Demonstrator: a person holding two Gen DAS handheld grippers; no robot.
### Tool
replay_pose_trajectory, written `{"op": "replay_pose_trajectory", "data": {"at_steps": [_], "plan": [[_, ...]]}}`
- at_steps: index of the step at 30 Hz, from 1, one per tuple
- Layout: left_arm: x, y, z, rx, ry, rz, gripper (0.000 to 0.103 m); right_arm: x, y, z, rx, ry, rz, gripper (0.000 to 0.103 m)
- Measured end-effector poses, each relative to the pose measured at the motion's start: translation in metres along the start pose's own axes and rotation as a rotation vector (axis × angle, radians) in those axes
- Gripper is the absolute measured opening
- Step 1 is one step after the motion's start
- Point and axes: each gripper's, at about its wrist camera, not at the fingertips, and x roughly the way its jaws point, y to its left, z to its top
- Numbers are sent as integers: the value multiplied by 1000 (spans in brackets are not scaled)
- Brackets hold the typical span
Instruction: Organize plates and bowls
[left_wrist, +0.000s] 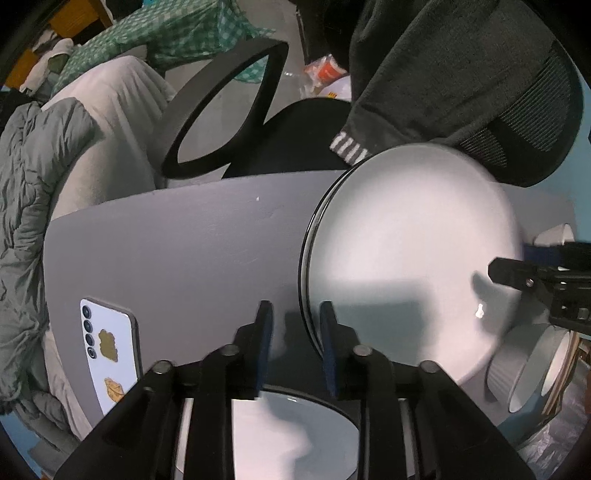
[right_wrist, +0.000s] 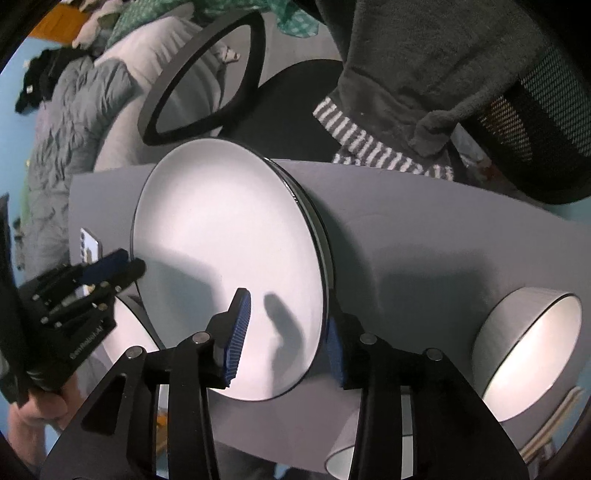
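Observation:
A large white plate (left_wrist: 406, 240) with a black rim lies on top of a stack on the grey table (left_wrist: 184, 240). My left gripper (left_wrist: 295, 332) stands open astride the plate's left rim, one pad over the plate and one over the table, neither pressing. My right gripper (right_wrist: 288, 314) is open too, straddling the opposite rim of the same plate (right_wrist: 221, 240). Each gripper shows in the other's view: the right gripper (left_wrist: 517, 260), the left gripper (right_wrist: 125, 264). Another white plate (left_wrist: 295, 424) lies under the left gripper. A white bowl (right_wrist: 524, 350) sits right of the stack.
A white phone (left_wrist: 107, 343) lies on the table's left part. A ribbed bowl (left_wrist: 517, 369) and a second bowl (right_wrist: 343, 461) sit near the table's edge. Behind the table stands a black office chair (left_wrist: 295, 140) draped with a dark garment (left_wrist: 443, 74), and a grey duvet (left_wrist: 29, 184).

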Motion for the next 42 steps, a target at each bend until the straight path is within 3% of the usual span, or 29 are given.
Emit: {"op": "replay_pose_trajectory", "data": {"at_steps": [3, 8, 15, 25, 42], "plan": [[-11, 1, -4, 9, -30, 11, 28, -7, 7, -3, -58, -42, -111, 50], [-30, 7, -13, 12, -62, 11, 29, -20, 10, -10, -92, -72, -142, 50], [-61, 15, -36, 21, -132, 20, 48, -49, 16, -31, -147, -170, -232, 55], [-94, 32, -86, 19, -197, 21, 51, -84, 44, -72, -197, -282, -257, 59], [-128, 52, -147, -4, -276, 28, 54, -99, 77, -132, -189, -367, -287, 66]]}}
